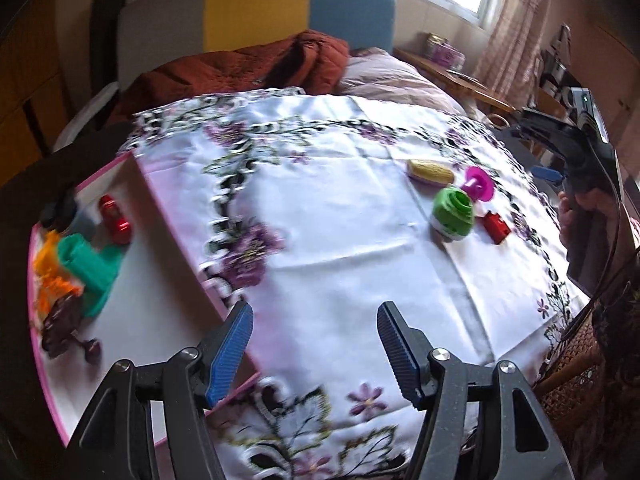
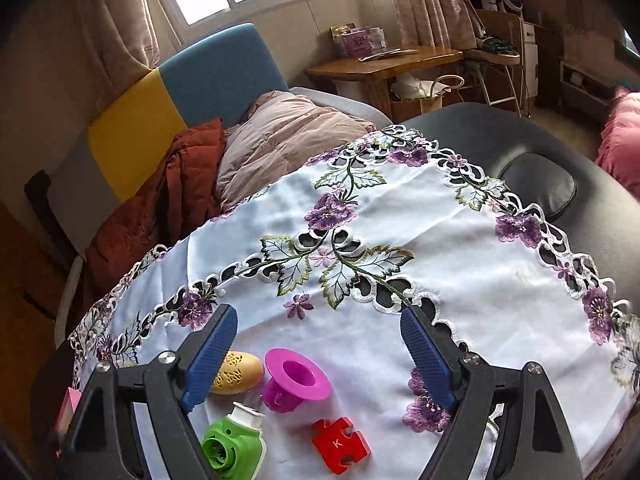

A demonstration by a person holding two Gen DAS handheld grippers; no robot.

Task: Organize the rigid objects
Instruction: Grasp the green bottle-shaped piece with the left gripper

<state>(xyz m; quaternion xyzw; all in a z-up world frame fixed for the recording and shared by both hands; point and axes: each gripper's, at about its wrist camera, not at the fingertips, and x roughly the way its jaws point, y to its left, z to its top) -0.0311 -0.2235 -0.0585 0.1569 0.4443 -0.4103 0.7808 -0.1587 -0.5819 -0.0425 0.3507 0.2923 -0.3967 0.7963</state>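
Both wrist views look steeply down from close above the tablecloth; both share the toys there.

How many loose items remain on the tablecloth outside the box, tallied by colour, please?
Yellow: 1, oval piece
Magenta: 1, flanged cup
Green: 1, green-and-white toy
Red: 1, puzzle piece marked K
Total: 4
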